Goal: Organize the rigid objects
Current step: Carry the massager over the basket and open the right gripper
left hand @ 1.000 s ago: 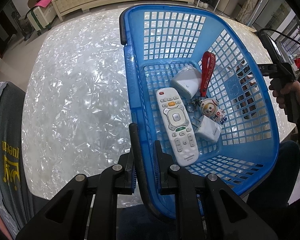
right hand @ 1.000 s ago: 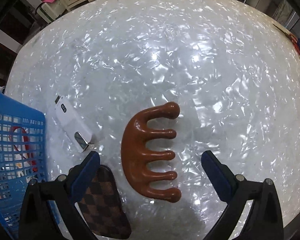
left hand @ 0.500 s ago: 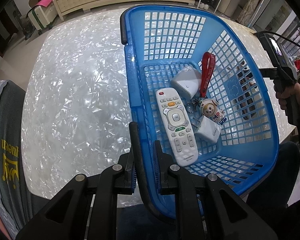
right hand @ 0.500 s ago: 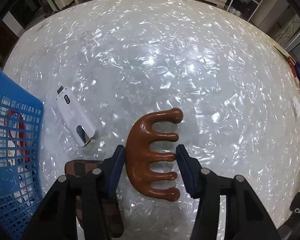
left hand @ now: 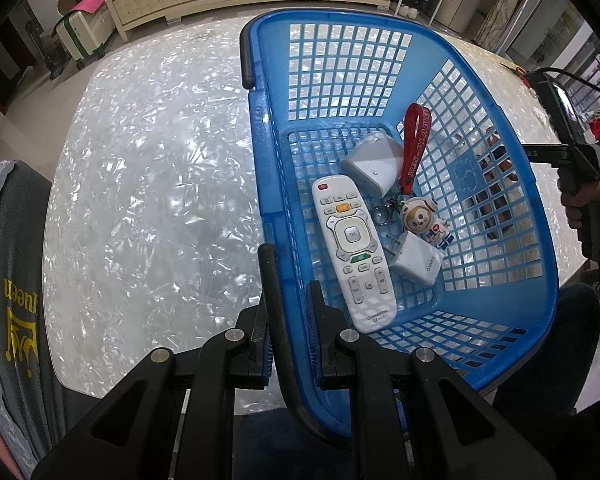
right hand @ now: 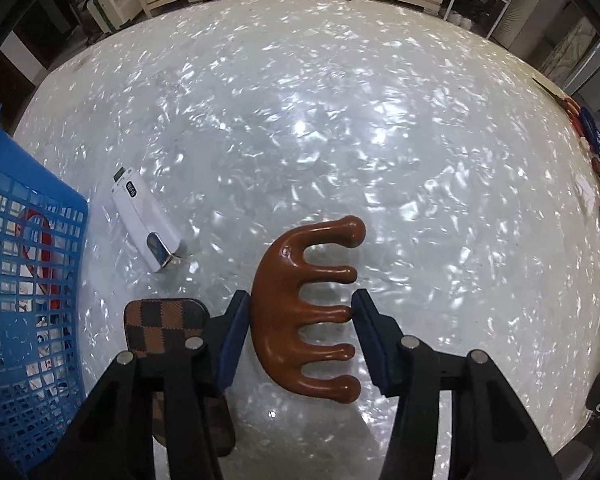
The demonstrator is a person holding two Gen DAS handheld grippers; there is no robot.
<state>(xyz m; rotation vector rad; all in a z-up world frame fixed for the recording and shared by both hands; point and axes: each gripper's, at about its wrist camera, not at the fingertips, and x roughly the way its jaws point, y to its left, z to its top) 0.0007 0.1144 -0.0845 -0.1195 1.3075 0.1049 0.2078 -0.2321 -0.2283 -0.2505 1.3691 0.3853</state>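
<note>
Left wrist view: the left gripper (left hand: 289,312) is clamping the black handle (left hand: 274,300) on the near rim of the blue basket (left hand: 500,332), its jaws drawn tight together on that bar. The basket is sitting on the pearly white table (left hand: 148,184). Inside it, a white remote control (left hand: 352,250) is lying flat, its long axis running from near to far with the red power button at the far end. A grey-white box (left hand: 374,164) is lying beyond it, a white charger (left hand: 416,260) is lying just right of the remote, and an astronaut keychain figure (left hand: 424,218) is lying between them, its red strap (left hand: 416,142) stretching toward the far wall. At the right edge, a hand (left hand: 580,200) is gripping a black handle. Right wrist view: the right gripper (right hand: 300,320) is closing on the brown wooden claw massager (right hand: 296,312), the left pad against the curved spine and the right pad against a middle prong tip. The massager's long axis is running near to far, with its five prongs pointing right. A white device (right hand: 146,226) is lying diagonally on the table to the left, near the basket corner. A brown checkered case (right hand: 164,320) is lying beside the left finger, partly hidden by it.
</note>
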